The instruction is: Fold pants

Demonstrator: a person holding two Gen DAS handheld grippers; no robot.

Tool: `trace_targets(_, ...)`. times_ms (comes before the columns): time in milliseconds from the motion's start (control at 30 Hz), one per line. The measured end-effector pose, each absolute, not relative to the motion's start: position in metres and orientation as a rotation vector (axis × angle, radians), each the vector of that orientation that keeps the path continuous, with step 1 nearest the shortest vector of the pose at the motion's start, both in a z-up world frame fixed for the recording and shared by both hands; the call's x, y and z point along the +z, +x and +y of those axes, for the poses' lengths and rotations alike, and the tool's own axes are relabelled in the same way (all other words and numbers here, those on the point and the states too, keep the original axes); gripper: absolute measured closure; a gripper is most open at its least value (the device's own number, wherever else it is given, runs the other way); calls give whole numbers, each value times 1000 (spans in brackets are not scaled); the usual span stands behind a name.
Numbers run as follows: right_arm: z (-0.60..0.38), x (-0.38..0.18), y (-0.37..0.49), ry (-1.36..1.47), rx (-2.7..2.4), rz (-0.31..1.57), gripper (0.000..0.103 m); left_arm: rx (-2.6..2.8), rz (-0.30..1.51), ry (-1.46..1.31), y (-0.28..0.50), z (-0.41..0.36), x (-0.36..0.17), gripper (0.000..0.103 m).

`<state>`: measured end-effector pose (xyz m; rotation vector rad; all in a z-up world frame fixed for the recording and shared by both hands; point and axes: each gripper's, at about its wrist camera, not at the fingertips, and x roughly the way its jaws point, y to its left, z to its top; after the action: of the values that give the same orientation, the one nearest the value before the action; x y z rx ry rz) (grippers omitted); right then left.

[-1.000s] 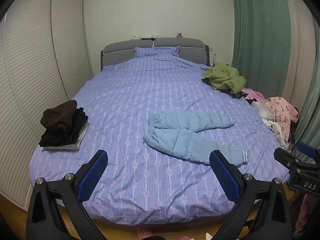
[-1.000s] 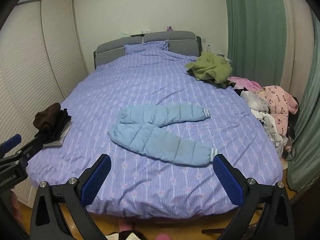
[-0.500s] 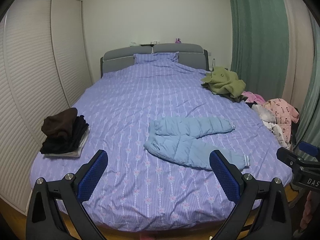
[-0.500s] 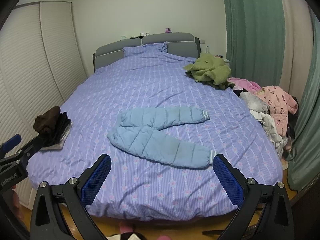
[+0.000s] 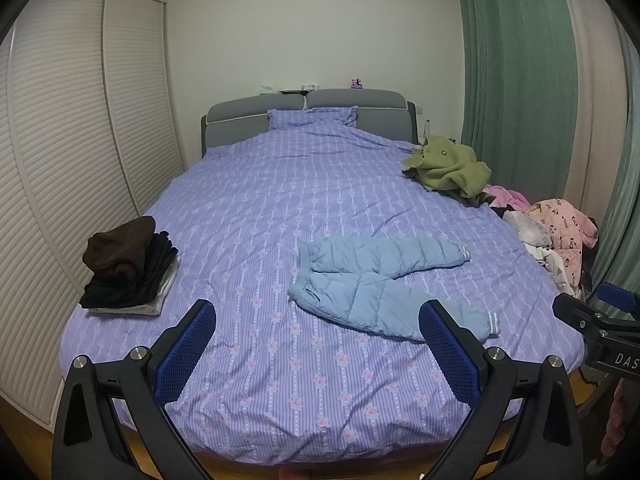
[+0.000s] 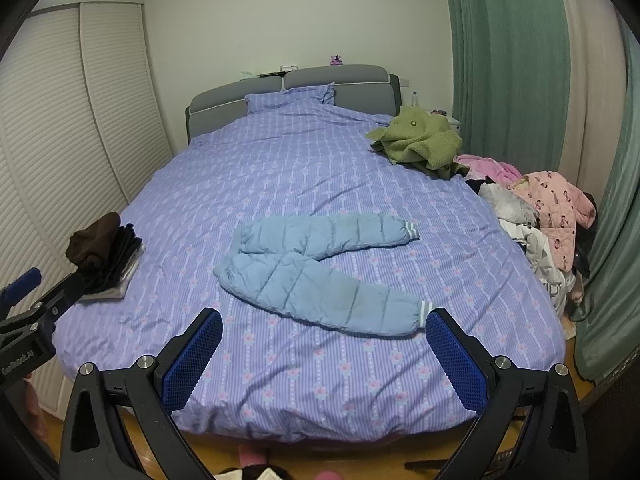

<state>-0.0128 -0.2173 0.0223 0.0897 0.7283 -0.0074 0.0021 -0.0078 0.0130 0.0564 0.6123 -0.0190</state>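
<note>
Light-blue quilted padded pants [image 6: 316, 272] lie unfolded, legs splayed, centre frame on purple striped bed cover [image 6: 280, 168]. Left gripper [image 5: 316, 344] and right gripper [image 6: 324, 356] spread wide, bottom frame, holding nothing.

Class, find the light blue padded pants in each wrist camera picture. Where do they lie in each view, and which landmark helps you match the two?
Left wrist view: light blue pants, right of centre on the bed.
Right wrist view: pants, near the centre.
Shared landmark: green garment beyond them, far right of the bed.
</note>
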Motion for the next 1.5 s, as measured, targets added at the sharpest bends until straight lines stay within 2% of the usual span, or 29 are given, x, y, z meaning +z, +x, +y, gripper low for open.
trace_targets(1500, -218, 17, -15, 88, -16, 748, 0, -19, 621, 49, 6, -8, 10, 0)
